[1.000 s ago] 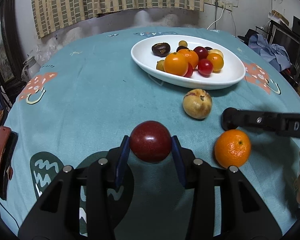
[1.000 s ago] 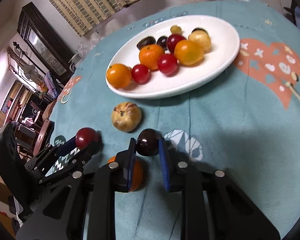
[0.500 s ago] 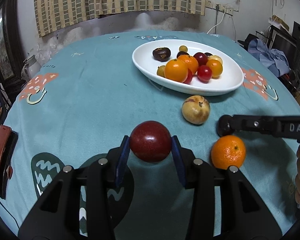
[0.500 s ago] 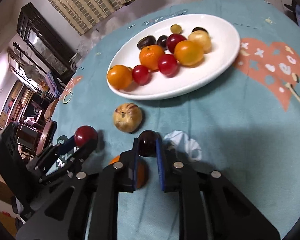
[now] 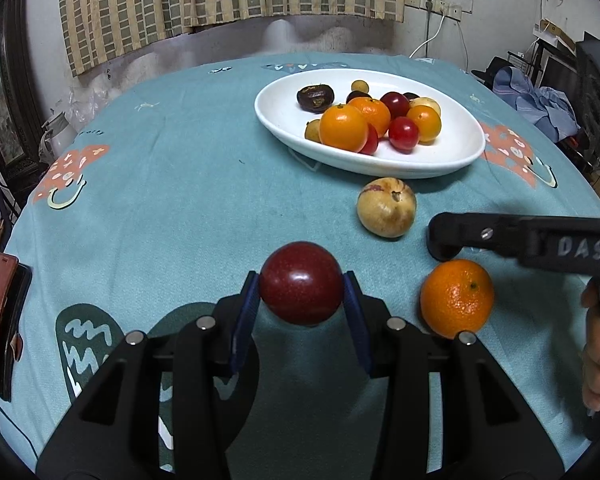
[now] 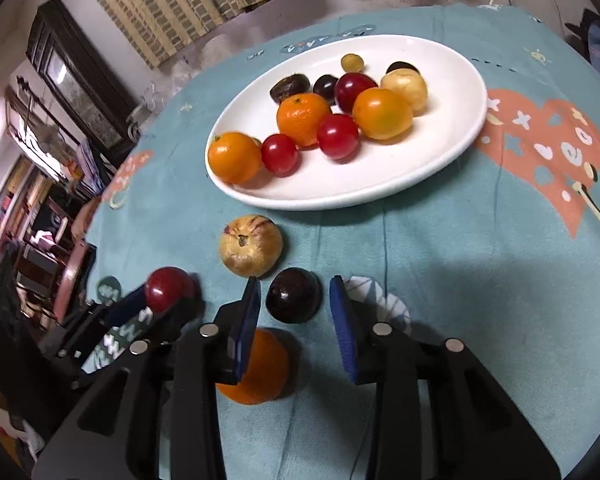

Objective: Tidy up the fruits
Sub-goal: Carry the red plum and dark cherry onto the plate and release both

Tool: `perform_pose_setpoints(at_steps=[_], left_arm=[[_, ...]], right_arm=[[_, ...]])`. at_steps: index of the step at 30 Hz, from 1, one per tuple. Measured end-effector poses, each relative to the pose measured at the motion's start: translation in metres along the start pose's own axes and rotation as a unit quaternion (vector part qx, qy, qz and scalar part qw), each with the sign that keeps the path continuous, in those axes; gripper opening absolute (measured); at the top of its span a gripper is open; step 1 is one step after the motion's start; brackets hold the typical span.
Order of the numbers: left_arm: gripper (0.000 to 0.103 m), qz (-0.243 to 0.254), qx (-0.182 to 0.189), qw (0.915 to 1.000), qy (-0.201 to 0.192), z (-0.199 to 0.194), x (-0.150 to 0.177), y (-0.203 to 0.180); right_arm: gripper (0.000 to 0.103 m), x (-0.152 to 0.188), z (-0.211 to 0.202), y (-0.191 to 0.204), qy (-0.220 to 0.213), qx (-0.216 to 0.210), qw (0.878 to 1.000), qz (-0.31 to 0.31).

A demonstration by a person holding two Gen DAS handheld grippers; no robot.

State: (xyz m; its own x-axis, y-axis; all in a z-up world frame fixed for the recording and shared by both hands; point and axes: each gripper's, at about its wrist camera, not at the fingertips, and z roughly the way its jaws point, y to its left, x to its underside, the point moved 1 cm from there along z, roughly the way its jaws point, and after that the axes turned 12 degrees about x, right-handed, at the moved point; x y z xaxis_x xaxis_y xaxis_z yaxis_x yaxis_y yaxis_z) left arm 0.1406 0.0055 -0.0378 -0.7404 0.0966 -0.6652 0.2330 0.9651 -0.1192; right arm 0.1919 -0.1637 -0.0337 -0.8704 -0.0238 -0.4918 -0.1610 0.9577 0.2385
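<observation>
Left claw [image 5: 302, 300] clamped shut on a held object, right claw [image 6: 294, 304] spread open, level

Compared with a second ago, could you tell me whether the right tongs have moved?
Yes. The right tongs have opened: both fingers now stand clear of the dark plum, which they clamped before. The plum stays beside the yellowish fruit.

Tabletop [image 5: 188, 200] under teal patterned cloth carried white plate [image 5: 452, 162], pale round fruit [image 5: 386, 213], mandarin [image 5: 456, 298], dark plum [image 6: 294, 300].
</observation>
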Motion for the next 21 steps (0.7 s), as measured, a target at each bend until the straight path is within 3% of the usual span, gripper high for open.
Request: perform_pose_setpoints(at_steps=[9, 14, 17, 21], left_arm=[[0.043, 0.006, -0.002, 1.0000, -0.004, 0.002, -0.001, -0.002], [0.042, -0.003, -0.003, 0.9998, -0.022, -0.008, -0.006, 0.001], [0.042, -0.002, 0.001, 0.9995, -0.032, -0.017, -0.023, 0.002], [0.042, 0.003, -0.005, 0.9986, -0.052, -0.022, -0.071, 0.003]], right_arm=[[0.028, 0.003, 0.000, -0.005, -0.014, 0.003, 1.000, 0.001], [0.028, -0.004, -0.027, -0.019, -0.048, -0.003, 0.999, 0.022], [0.028, -0.019, -0.053, -0.026, -0.082, 0.018, 0.996, 0.014], [0.028, -0.051, -0.075, -0.039, -0.119, 0.036, 0.992, 0.019]])
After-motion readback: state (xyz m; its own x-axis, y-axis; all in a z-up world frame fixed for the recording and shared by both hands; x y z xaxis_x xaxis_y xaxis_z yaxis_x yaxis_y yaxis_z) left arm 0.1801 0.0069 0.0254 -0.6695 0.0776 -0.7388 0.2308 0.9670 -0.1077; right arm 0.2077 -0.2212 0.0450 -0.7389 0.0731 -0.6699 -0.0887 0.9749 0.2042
